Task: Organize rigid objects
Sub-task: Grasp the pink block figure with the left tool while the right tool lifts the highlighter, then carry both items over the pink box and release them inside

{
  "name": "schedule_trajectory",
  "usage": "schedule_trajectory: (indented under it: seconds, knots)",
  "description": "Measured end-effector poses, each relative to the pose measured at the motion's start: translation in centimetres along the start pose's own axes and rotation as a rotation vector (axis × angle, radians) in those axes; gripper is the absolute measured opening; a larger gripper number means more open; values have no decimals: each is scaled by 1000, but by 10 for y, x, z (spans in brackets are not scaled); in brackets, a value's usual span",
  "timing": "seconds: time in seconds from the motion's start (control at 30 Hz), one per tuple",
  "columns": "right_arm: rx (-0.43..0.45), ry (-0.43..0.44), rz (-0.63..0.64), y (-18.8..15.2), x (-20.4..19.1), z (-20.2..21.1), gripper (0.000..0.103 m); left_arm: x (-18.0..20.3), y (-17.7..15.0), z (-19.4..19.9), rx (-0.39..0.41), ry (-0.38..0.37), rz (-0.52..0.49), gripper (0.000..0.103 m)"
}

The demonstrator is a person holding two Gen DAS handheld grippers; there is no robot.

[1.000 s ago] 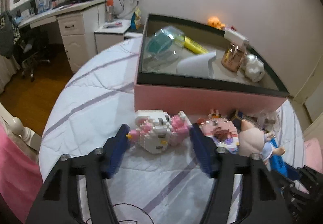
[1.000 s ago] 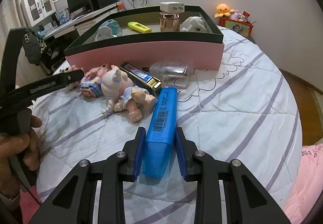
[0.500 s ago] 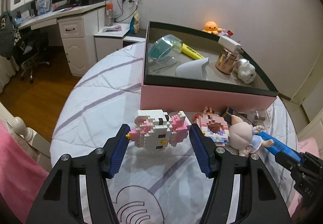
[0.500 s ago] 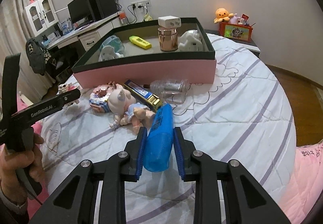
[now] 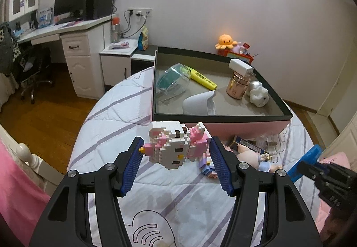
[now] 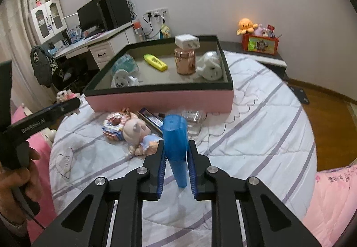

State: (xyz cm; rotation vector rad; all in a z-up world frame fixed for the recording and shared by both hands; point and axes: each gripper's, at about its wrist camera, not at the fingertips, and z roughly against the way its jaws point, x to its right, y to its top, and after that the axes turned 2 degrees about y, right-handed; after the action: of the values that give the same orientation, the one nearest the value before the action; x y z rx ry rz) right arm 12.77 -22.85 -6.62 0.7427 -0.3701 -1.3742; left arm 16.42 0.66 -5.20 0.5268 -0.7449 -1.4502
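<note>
A white and pink brick cat figure [image 5: 171,149] hangs above the quilt with my left gripper [image 5: 176,142] shut on it, one pad against each side. In the right wrist view my right gripper [image 6: 176,144] is closing tight on a blue box [image 6: 175,133], held off the bed with its end tipped up. The pink storage box [image 6: 160,99] with a dark rim [image 5: 223,116] stands beyond both. It holds a clear teal dome [image 5: 174,82], a yellow marker [image 5: 203,78], a rose-gold bottle [image 5: 237,87] and a white figurine [image 5: 258,93].
On the quilt before the box lie a baby doll [image 6: 138,133], a small brick toy [image 6: 113,125], a dark flat package [image 6: 151,118] and a clear glass bottle [image 6: 194,118]. A white desk [image 5: 75,46] and wooden floor [image 5: 44,117] lie left of the bed.
Both grippers rose. The brick cat came up off the quilt in the left gripper. The blue box came off the bed in the right gripper and tipped more upright.
</note>
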Motion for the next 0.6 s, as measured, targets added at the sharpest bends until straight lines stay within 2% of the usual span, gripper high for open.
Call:
schedule_trajectory:
  seconds: [0.33, 0.37, 0.6]
  knots:
    - [-51, -8, -19, 1, 10, -40, 18, 3, -4, -6, -19, 1, -7, 62]
    - [-55, -8, -21, 1, 11, -44, 15, 3, -4, -6, -19, 1, -7, 62]
    - [-33, 0, -7, 5, 9, -37, 14, 4, -5, -6, -18, 5, -12, 62]
